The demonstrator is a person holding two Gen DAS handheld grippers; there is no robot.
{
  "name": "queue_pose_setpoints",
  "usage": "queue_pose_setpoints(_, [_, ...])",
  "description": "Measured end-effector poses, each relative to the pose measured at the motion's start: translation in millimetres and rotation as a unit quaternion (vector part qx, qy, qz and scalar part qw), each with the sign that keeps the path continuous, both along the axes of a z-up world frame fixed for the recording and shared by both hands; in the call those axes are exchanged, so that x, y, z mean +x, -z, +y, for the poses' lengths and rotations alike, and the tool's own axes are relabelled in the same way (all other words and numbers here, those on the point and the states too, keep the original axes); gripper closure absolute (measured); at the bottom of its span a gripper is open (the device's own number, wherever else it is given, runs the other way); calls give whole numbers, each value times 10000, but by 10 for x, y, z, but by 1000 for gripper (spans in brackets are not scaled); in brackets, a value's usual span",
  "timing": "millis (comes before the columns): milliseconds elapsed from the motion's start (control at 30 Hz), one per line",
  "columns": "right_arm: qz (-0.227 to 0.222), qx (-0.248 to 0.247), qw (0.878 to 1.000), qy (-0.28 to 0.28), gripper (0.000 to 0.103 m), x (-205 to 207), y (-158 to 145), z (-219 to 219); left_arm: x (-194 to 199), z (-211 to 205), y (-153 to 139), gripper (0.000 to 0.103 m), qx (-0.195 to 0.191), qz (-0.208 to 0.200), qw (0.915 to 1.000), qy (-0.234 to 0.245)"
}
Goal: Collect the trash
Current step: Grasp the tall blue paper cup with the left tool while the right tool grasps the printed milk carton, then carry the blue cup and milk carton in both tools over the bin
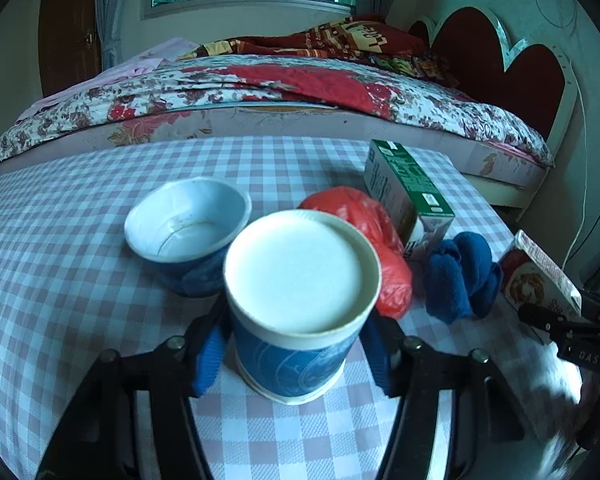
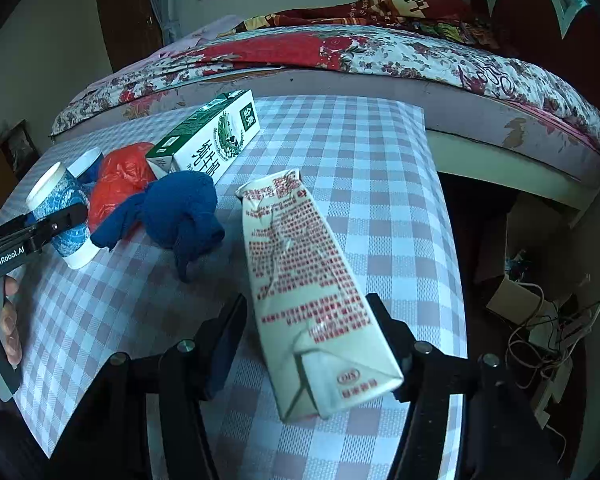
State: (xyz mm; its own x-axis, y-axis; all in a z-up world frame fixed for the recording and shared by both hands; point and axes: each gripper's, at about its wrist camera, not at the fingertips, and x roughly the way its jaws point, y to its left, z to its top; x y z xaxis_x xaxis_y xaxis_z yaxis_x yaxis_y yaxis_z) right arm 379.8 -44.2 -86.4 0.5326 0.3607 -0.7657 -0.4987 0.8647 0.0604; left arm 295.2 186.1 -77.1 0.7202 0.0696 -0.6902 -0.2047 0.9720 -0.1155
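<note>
The left gripper [image 1: 296,356] clasped an upside-down blue paper cup [image 1: 300,304] on the checked tablecloth [image 1: 60,280]; the right gripper [image 2: 306,344] pinched a crumpled white carton with red print [image 2: 304,280]. Grasping seemed done; lifting both toward a bin, unseen here, probably came next.

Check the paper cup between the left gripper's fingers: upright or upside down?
Upside down. The paper cup stands on its rim, its flat white base facing up on the checked tablecloth.
</note>
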Motion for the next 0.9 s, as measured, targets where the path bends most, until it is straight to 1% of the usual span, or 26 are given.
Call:
queue_pose_setpoints(67, [32,90,9999,41,59,-25,-7,-16,-77,-8,5,43,58,16,10000,-8])
queue_pose_setpoints(133, [31,132,9999,54,60,-62,-15,-14,-161,-6,8,45,70,20,10000,-18])
queue_pose_setpoints(167, [29,144,9999,60,64,-86,-18,-10,-196,-8,7,45,82,21,10000,-33])
queue_pose_setpoints(300, [31,162,9998,108,65,-181,-28,9,-304,-45,0,48,180,49,9998,9])
queue_pose_setpoints(367, [-73,95,9998,162,65,-246,-71,18,-361,-70,-16,50,199,63,9998,30])
queue_pose_setpoints(467, [-172,156,9996,160,65,-349,-159,9,-476,-138,-87,51,294,-41,9995,72])
queue_pose_setpoints(533, [-215,163,9995,141,65,-413,-207,5,-514,-159,-109,52,254,-61,9996,120])
queue_pose_setpoints(900, [-429,370,9983,144,65,-926,-478,-165,-862,-502,-323,53,310,-229,9985,391])
